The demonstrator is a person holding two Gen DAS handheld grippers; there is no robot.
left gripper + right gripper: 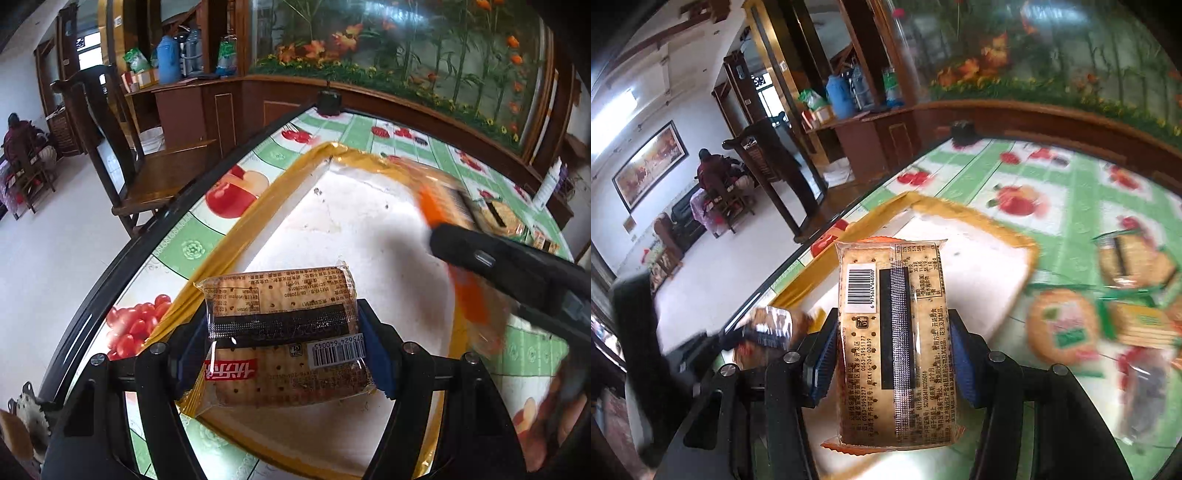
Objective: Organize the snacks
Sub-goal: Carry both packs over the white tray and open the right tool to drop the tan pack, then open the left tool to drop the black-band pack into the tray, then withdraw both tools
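Blue pads of the left gripper (284, 350) are closed w/ a clear-wrapped cracker pack (280, 332) pinched btwn them, barcode side up, held just over the near edge of the yellow-rimmed white tray (354, 221); the right gripper (894, 350) is likewise clamped on a 2nd cracker packet (894, 332), seam and barcode facing up, over the tray's right part. Farther off, more snack packs, incl. a round cracker pack (1062, 325), lie blurred on the fruit-print tablecloth (1071, 206) right of the tray, and a dark wooden chair (122, 147) stands beyond the table's left edge.
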